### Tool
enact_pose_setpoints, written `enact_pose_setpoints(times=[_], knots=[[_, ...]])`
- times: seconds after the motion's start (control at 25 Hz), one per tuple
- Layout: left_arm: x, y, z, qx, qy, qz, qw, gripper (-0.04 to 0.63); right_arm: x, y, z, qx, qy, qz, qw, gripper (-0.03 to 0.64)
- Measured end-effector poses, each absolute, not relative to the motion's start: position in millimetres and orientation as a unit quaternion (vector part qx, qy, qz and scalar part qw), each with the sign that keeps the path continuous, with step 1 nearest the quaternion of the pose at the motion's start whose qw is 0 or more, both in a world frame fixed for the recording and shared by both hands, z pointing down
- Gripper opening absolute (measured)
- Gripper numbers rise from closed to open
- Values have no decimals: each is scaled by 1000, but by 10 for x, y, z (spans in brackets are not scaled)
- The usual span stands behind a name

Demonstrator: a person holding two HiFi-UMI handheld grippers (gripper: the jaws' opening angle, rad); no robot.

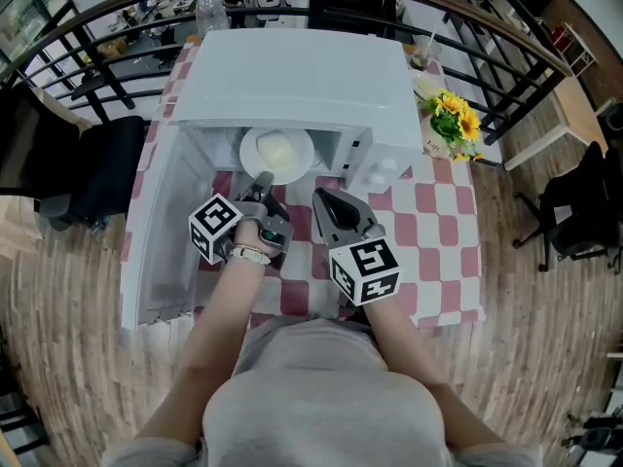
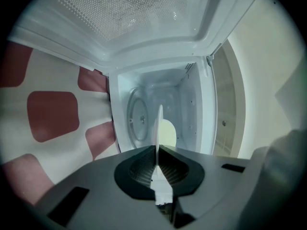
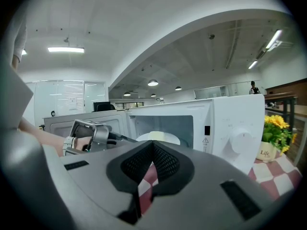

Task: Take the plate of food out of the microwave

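Observation:
A white plate (image 1: 277, 154) with a pale mound of food (image 1: 279, 148) sits at the mouth of the white microwave (image 1: 302, 76), whose door (image 1: 156, 227) hangs open to the left. My left gripper (image 1: 263, 183) is shut on the plate's near rim. In the left gripper view the plate (image 2: 158, 126) shows edge-on, pinched between the pads (image 2: 158, 150), with the food (image 2: 169, 132) beside it and the glass turntable (image 2: 139, 119) behind. My right gripper (image 1: 323, 200) hovers just right of the left one, shut and empty (image 3: 153, 145), facing the microwave (image 3: 235, 128) and plate (image 3: 158, 137).
The microwave stands on a red-and-white checked tablecloth (image 1: 433, 212). A small pot of yellow flowers (image 1: 456, 120) is to its right, a cup with a straw (image 1: 425, 54) behind that, and a bottle (image 1: 209, 8) at the far left. A railing curves behind the table.

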State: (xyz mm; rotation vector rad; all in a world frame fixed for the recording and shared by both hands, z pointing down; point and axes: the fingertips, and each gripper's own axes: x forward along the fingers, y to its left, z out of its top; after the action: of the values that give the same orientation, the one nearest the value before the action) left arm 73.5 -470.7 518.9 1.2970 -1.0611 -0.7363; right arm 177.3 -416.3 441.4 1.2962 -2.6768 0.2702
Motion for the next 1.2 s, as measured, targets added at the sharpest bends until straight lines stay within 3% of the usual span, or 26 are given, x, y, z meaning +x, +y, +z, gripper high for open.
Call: enact_pose_setpoints(times=[1.2], knots=[[756,-4018,4762,582,-436,-340,596,15,1758,-3768,4119,473,-876,76,60,25]])
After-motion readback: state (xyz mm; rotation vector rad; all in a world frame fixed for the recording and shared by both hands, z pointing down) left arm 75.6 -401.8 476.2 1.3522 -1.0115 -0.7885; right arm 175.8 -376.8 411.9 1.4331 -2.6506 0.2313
